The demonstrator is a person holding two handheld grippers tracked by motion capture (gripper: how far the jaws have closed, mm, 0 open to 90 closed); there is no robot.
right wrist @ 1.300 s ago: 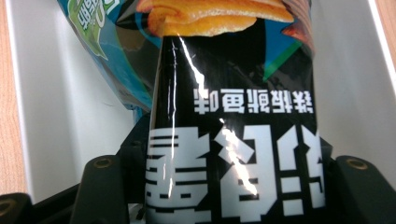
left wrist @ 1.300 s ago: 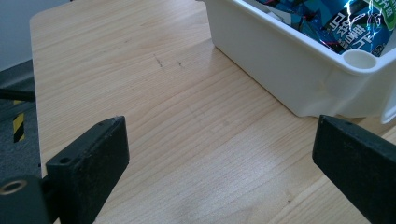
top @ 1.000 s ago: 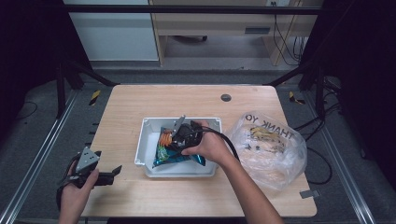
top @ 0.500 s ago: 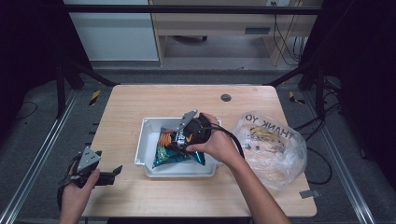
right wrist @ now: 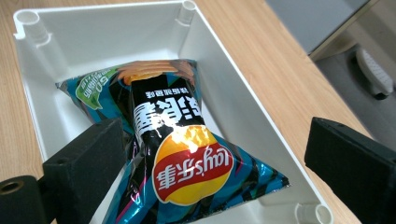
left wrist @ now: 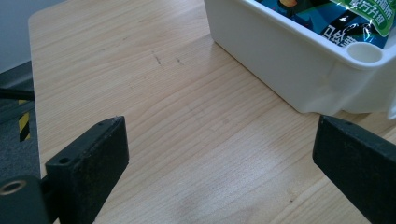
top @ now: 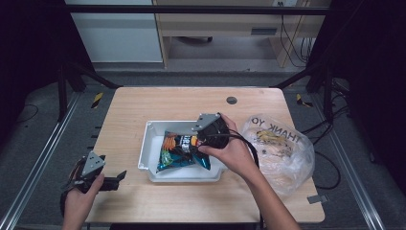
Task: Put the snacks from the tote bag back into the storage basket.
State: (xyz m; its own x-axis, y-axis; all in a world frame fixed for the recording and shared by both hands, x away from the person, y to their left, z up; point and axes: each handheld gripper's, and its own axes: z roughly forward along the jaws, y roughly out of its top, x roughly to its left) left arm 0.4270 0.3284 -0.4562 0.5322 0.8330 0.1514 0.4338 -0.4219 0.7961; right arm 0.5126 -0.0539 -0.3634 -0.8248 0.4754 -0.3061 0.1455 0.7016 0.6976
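One chip bag (right wrist: 182, 154), one tub (top: 152, 139), perhaps one sack (top: 280, 148).

- Right gripper (top: 207, 136): held over the bin (top: 152, 129), above its far right part; its jaws stand wide apart and have just been opening, with nothing pressed between them.
- Chip bag (right wrist: 177, 154): lies in the bin below and just ahead of the right gripper, crossing the bin floor corner to corner.
- Bin: rests on the table (top: 143, 103) near its middle, under the right gripper.
- Plastic bag (top: 280, 148): on the table to the right of the right gripper, just beside the bin.
- Left gripper (top: 117, 178): low over the near left corner of the table, well apart from the right gripper; the bin (left wrist: 289, 79) lies ahead of its jaws to the right, bare table between them.
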